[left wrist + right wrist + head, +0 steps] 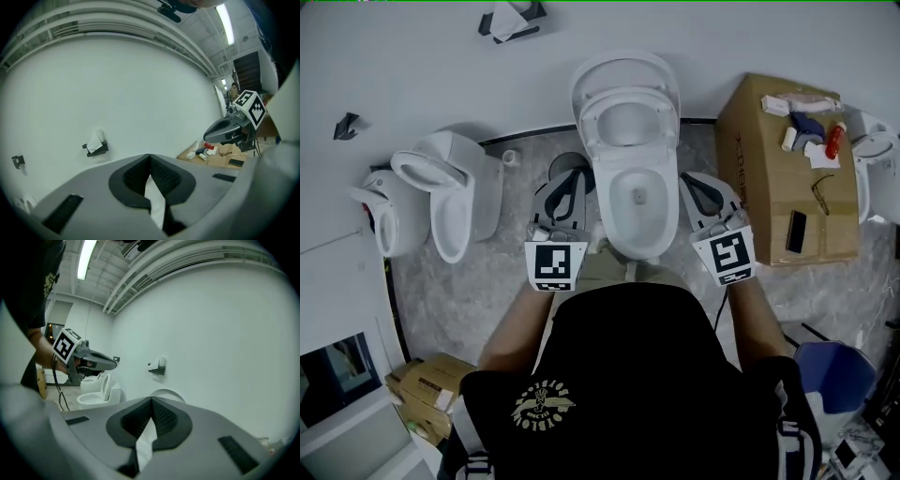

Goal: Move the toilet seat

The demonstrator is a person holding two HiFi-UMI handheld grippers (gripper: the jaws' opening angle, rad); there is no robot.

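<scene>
A white toilet (636, 202) stands against the wall in the middle of the head view. Its seat (592, 117) is raised and leans back on the upright lid (623, 67). My left gripper (569, 169) hovers at the bowl's left side and my right gripper (696, 183) at its right side, neither touching the toilet. Both are shut with nothing between the jaws. In the left gripper view the closed left gripper (150, 158) points at the bare wall. In the right gripper view the lid's top (166, 393) peeks over the closed right gripper (151, 401).
Two more white toilets (455, 192) (384, 211) stand to the left, and another toilet (877, 159) at the far right. A cardboard box (783, 169) with small items and a phone sits right of the bowl. A tissue holder (511, 19) hangs on the wall. A blue bin (834, 375) is at lower right.
</scene>
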